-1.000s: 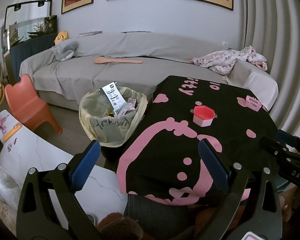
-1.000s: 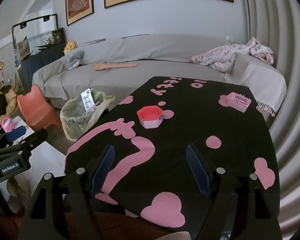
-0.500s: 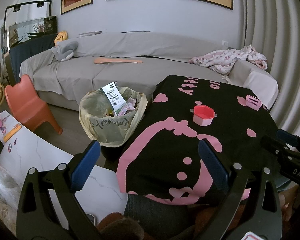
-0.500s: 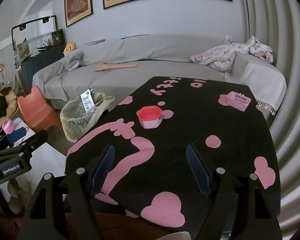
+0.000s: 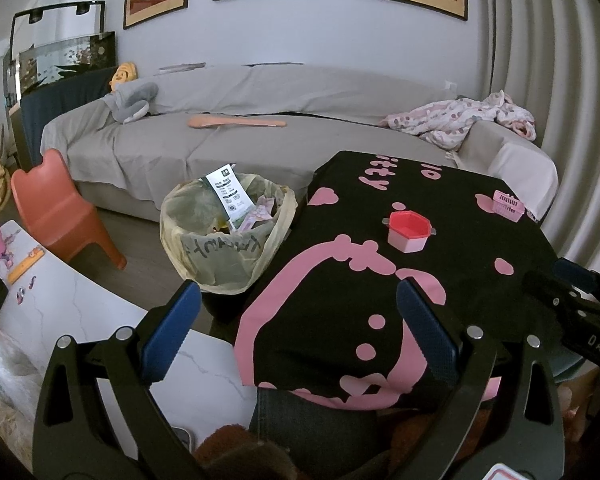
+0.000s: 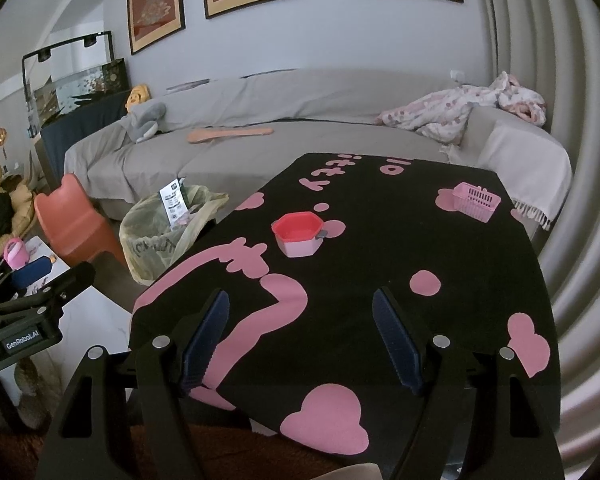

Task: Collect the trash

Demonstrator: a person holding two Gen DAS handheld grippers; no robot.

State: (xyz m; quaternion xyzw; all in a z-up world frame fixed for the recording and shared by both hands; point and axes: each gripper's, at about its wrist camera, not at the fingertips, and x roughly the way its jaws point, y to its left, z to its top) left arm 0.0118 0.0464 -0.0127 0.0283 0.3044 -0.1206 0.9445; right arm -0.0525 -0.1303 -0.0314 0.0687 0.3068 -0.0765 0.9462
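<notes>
A trash bin (image 5: 224, 240) lined with a yellowish bag stands on the floor left of the table, holding a white label (image 5: 228, 194) and scraps; it also shows in the right wrist view (image 6: 160, 236). A black cloth with pink shapes covers the table (image 5: 440, 208) (image 6: 380, 240). On it sit a red-and-pink hexagonal cup (image 5: 409, 232) (image 6: 300, 236) and a small pink basket (image 5: 508, 205) (image 6: 476, 201). My left gripper (image 5: 296, 320) is open and empty above the table's near left edge. My right gripper (image 6: 300, 332) is open and empty over the table's near edge.
A grey sofa (image 5: 220, 148) runs behind the table, with a pink patterned blanket (image 5: 460, 120) and a long orange paddle (image 5: 236, 122). An orange child's chair (image 5: 56, 208) stands left of the bin. A white marble-look surface (image 5: 60, 300) with small items lies at lower left.
</notes>
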